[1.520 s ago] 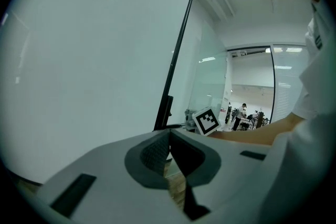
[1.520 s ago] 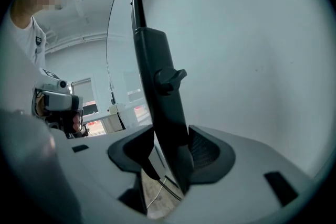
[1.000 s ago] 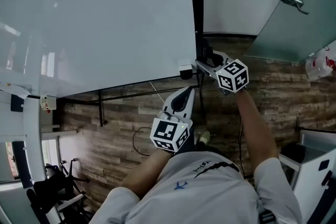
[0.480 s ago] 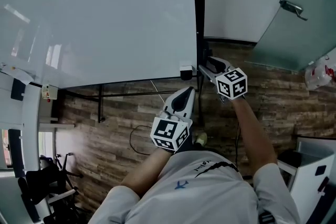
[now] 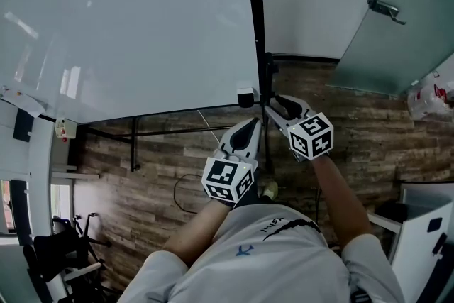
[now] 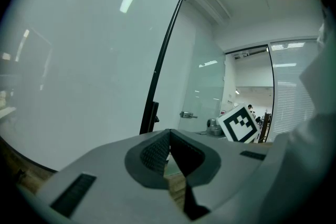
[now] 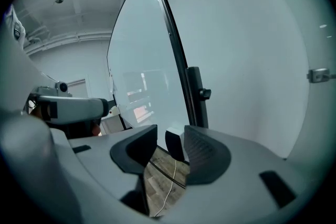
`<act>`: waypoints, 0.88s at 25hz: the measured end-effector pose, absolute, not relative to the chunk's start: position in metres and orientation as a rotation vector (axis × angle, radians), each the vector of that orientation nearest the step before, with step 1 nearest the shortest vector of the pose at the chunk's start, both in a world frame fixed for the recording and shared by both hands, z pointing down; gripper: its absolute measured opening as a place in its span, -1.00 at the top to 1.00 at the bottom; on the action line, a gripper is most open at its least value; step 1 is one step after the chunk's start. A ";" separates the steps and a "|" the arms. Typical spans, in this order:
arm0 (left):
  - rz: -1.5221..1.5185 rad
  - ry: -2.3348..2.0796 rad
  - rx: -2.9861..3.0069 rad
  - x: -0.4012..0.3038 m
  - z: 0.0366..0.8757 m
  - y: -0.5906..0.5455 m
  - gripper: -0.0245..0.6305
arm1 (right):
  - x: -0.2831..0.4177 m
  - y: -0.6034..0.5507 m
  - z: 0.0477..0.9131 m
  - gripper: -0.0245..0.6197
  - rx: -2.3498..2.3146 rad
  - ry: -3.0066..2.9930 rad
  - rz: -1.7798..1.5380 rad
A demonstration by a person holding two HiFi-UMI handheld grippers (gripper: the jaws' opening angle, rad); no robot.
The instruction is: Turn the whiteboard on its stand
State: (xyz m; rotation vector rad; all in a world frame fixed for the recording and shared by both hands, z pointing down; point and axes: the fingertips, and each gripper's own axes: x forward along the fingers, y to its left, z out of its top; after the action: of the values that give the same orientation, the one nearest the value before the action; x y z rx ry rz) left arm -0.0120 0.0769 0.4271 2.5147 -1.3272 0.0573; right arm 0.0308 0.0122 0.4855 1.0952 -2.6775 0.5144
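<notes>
Head view: the print on the shirt is too small to read. The whiteboard fills the upper left. The right hand-held gripper is at its lower right corner, and the left hand-held gripper is just below.

Left gripper view: the left hand-held gripper is pressed together and empty, with the whiteboard ahead.

Right gripper view: the right hand-held gripper is closing, spread round the corner.

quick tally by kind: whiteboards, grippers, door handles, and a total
whiteboard: 1
grippers: 2 (left gripper shut, empty; right gripper jaws closing, whiteboard's lower corner seen between them)
door handle: 1
total: 4
</notes>
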 end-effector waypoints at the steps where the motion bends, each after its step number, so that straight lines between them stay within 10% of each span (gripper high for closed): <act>1: 0.056 -1.330 2.516 -0.012 0.426 0.077 0.89 | 0.031 0.016 0.479 0.42 1.107 -2.682 0.510; 22: 0.060 -1.298 2.567 -0.006 0.395 0.088 0.89 | 0.036 0.065 0.404 0.88 1.227 -2.763 0.423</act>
State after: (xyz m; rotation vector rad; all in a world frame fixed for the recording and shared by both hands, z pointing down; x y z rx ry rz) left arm -0.0060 0.0885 0.3946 2.5673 -1.2978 0.0597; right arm 0.0364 0.0649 0.4042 1.2270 -2.7632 0.4232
